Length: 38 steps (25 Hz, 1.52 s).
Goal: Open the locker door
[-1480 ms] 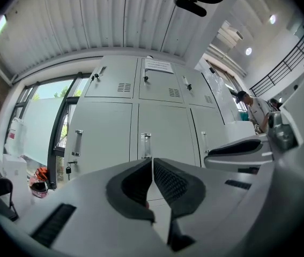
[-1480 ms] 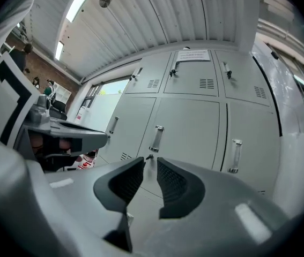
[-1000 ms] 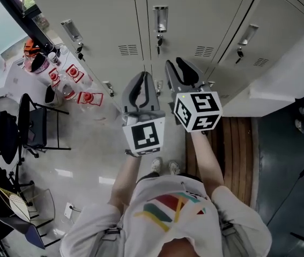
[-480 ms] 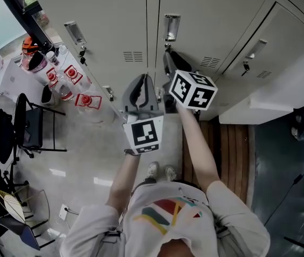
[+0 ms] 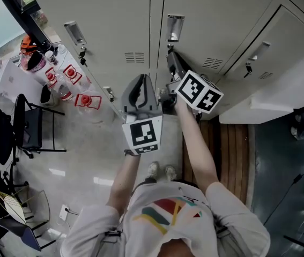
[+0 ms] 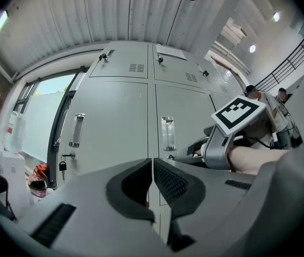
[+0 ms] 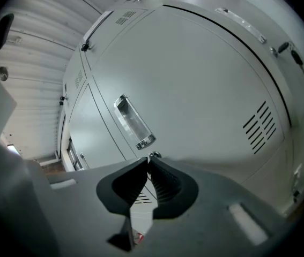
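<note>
The right gripper (image 5: pixel 170 57) has just been closing, tips at the lock (image 7: pixel 154 155) on the locker door (image 5: pixel 216 15); no key shows between them. The left gripper (image 5: pixel 142 79), closed and empty, hangs just left of the lock.

Right hand-held gripper (image 5: pixel 170 55) at locker door (image 5: pixel 216 20)

Ahead of me I list a row of lockers: the middle locker door (image 5: pixel 216 20) has its handle (image 5: pixel 175 28) near its left edge, with the lock (image 7: pixel 153 155) just below. A second door (image 5: pixel 109 15) with its own handle (image 5: pixel 72 32) adjoins on the left, and a third door (image 5: pixel 280 23) on the right. Left of the lockers, a table (image 5: pixel 4 76) bears bottles (image 5: pixel 60 87), with a chair (image 5: pixel 26 122) before it; a slatted wooden board (image 5: pixel 237 149) lies on the floor to the right.
</note>
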Tool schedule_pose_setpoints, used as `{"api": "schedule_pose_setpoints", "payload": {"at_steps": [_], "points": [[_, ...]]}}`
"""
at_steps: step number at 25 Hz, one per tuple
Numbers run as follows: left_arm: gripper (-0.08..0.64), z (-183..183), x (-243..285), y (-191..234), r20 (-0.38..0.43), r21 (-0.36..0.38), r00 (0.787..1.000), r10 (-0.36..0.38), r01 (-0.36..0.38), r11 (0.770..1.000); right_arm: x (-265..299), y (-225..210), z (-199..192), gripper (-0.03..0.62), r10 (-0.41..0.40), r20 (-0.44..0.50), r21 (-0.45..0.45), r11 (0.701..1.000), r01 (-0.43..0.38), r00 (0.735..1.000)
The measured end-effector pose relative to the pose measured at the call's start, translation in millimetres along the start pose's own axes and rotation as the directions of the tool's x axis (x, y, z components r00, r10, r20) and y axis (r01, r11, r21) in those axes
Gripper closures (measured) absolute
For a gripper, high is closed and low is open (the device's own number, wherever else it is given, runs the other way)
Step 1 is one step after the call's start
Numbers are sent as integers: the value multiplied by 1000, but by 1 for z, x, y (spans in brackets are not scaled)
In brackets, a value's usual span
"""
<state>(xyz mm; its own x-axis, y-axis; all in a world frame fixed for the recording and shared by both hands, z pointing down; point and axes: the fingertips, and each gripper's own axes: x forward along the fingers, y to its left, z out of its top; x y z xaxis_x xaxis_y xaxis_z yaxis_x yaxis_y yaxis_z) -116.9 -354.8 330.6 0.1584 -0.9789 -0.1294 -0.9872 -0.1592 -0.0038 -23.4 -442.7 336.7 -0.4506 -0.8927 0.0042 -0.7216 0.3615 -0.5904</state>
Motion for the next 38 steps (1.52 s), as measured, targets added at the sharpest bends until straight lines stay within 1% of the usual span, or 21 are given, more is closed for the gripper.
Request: {"api": "schedule_pose_setpoints", "payload": {"at_steps": [2,6,9,13,15,19,21,24,25,26,27,28,30,32,33,35,36,37,38], "points": [[538,-1,0,-1,-1,-2,1000,-4,4,1000,0,-1,0,572,0,7,28,1000,-1,1000],[538,-4,0,-1,-11,-9,1000,-14,14,1000,0,4,2,574,4,14,-24,1000,-4,1000],[538,-6,-2,-2,-15,-14,1000,-20,19,1000,-3,5,2,575,8,13,-31,999,-8,1000],[538,-5,-4,-2,-12,-15,1000,-24,24,1000,-10,10,-1,575,-8,2,-135,991,8,1000],[538,-4,-4,-4,-9,-17,1000,-27,27,999,-13,11,-2,575,-13,-1,-159,987,12,1000],[538,-2,-8,-7,-8,-14,999,-35,35,999,-19,12,-3,575,-6,-12,-140,990,4,1000],[538,-3,-10,-8,-12,-14,999,-36,36,999,-23,12,-3,574,-4,-11,-158,987,3,1000],[538,-4,-13,-7,-18,-15,999,-35,35,999,-30,16,-4,570,-13,-14,-265,964,9,1000],[538,-5,-14,-7,-19,-15,999,-34,33,999,-32,18,-5,522,-14,-24,-304,953,6,1000],[538,-5,-15,-7,-18,-17,999,-33,32,999,-34,21,-7,455,-11,-39,-340,941,-3,999],[538,-4,-16,-7,-17,-19,999,-32,31,999,-37,24,-8,423,-9,-54,-374,927,-12,998],[538,-3,-16,-7,-15,-20,999,-31,30,999,-39,27,-9,411,-11,-65,-411,911,-16,998],[538,0,-16,-9,-8,-17,999,-38,38,999,-45,32,-8,403,-24,-67,-497,867,-13,997],[538,3,-10,-16,-7,-10,997,-81,81,997,-51,39,-4,403,-29,-57,-563,827,-8,998],[537,5,-4,-21,-13,-13,993,-118,118,993,-53,42,-3,403,-25,-51,-578,816,-9,998],[535,5,11,-27,-43,-48,980,-193,191,980,-59,45,0,403,-14,-43,-581,814,-14,999],[509,5,19,-29,-58,-72,972,-226,222,972,-62,45,0,403,-11,-41,-576,818,-15,999],[435,6,28,-30,-64,-94,965,-253,246,965,-65,45,0,403,-10,-41,-571,821,-15,999],[419,7,36,-31,-65,-109,960,-274,266,958,-68,43,0,403,-12,-42,-569,822,-14,999]]}}
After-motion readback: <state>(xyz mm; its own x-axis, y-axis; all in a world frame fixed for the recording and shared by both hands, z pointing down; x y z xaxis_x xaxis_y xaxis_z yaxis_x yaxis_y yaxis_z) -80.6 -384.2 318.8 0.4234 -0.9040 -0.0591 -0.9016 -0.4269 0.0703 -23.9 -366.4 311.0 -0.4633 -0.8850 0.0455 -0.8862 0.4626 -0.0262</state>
